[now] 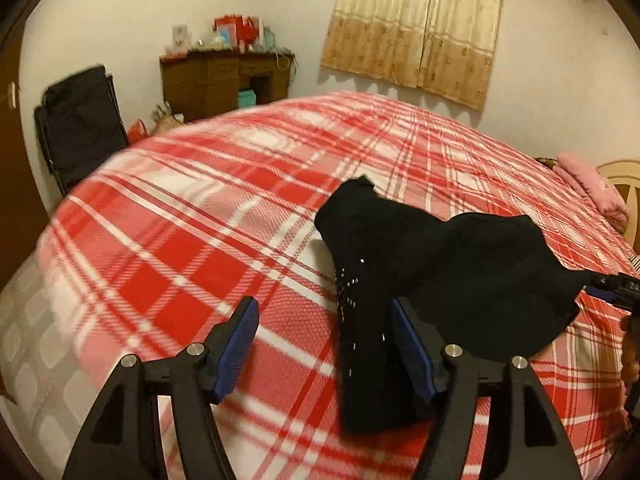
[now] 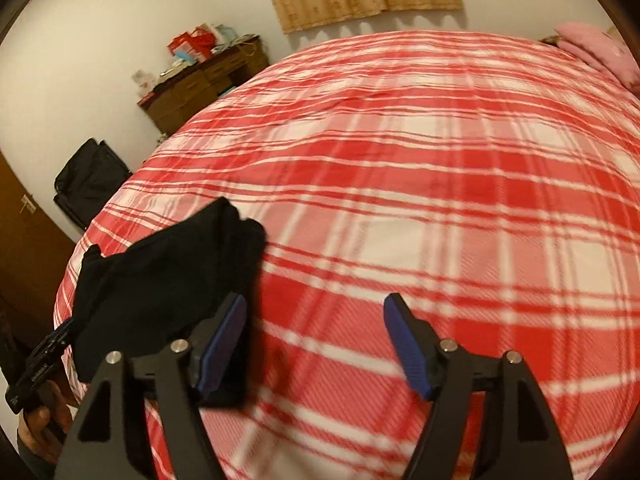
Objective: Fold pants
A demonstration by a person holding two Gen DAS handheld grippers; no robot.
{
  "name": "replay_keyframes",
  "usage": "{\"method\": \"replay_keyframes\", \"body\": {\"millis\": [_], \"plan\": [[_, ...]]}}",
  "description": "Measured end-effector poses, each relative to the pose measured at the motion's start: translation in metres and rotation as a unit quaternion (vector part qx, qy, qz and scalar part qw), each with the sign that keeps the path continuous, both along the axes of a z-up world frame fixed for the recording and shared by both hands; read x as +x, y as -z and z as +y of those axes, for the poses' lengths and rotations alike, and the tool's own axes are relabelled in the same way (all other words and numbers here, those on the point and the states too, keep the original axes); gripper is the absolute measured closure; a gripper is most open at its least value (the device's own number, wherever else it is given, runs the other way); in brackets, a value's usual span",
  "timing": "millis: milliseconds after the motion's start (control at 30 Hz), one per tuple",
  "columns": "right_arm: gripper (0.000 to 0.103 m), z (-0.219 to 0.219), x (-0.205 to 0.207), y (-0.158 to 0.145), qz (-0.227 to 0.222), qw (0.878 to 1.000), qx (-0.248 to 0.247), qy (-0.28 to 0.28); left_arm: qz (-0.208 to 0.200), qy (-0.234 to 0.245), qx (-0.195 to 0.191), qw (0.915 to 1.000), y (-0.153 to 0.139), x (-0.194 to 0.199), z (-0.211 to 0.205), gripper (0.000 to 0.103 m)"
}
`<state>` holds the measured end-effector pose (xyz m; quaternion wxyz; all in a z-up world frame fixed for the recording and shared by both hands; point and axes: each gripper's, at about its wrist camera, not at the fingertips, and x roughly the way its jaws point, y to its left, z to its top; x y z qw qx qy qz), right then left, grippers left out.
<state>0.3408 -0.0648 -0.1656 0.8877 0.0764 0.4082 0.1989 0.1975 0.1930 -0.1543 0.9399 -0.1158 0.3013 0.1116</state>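
Pants lie bunched on the bed between my claws, both released, left claw with a dark strip by its right pad, right claw empty; I should spread the heap flat before pinching matching corners.

Both grippers' fingers spread apart

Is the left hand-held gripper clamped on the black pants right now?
No, the left hand-held gripper stands open, and the black pants only brush its right pad on the plaid bedspread.
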Motion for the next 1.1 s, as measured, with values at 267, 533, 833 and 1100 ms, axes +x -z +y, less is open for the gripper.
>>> {"method": "replay_keyframes", "body": {"millis": [267,533,833,1100], "plan": [[0.019,-0.017,-0.079,-0.032,-0.044,0.998,-0.032,0.010,-0.048,0.001,0.021,0.9986,-0.041,-0.038,-0.031,0.033],[0.000,-0.024,-0.164,-0.091,-0.128,0.992,-0.002,-0.001,-0.093,0.001,0.053,0.9943,-0.080,-0.068,-0.063,0.014],[0.000,-0.013,-0.199,-0.113,-0.180,0.983,-0.023,-0.020,-0.116,0.009,0.083,0.9897,-0.099,-0.091,-0.077,0.013],[0.000,-0.015,-0.210,-0.120,-0.199,0.979,-0.033,-0.012,-0.117,0.017,0.085,0.9893,-0.099,-0.093,-0.084,0.013]]}}
